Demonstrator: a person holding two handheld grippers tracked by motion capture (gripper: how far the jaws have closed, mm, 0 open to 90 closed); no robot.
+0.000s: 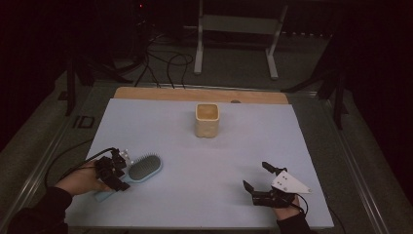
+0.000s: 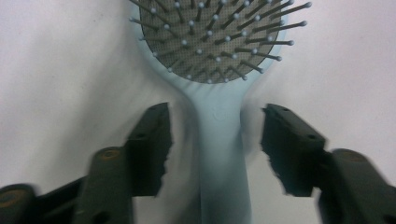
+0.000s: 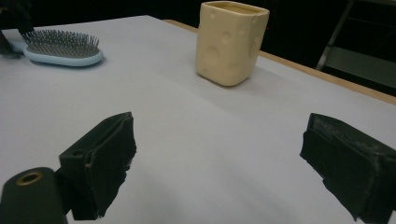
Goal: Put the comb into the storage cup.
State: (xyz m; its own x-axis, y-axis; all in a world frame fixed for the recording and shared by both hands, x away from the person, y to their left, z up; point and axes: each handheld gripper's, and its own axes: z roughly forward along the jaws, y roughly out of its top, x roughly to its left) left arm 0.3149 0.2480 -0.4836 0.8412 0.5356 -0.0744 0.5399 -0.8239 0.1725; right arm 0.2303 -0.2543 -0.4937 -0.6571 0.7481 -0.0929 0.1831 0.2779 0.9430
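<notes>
1. The pale blue plastic paddle hairbrush (image 1: 141,169) lies bristles-up on the light grey table mat (image 1: 204,195), in the lower left of the high view. Its handle points toward the person, probably so that a gripper can take the narrow handle rather than the spiky head.

2. The left gripper (image 1: 118,171) straddles that handle. In the left gripper view the handle (image 2: 221,154) runs up the centre of the frame between the two jaws, with mat showing on both sides, so the pads do not press on it yet. I judge this a grasp about to be made.

3. The right gripper (image 1: 253,177) rests low on the mat in the lower right of the high view, jaws spread wide with nothing between them. It seems parked clear of the work.

4. The cream ceramic square cup with cheese-like dimples (image 1: 207,120) stands upright at the upper centre of the mat, well apart from the brush. Open mouth up, it looks a likely place to stand the brush, though that is my guess.
</notes>
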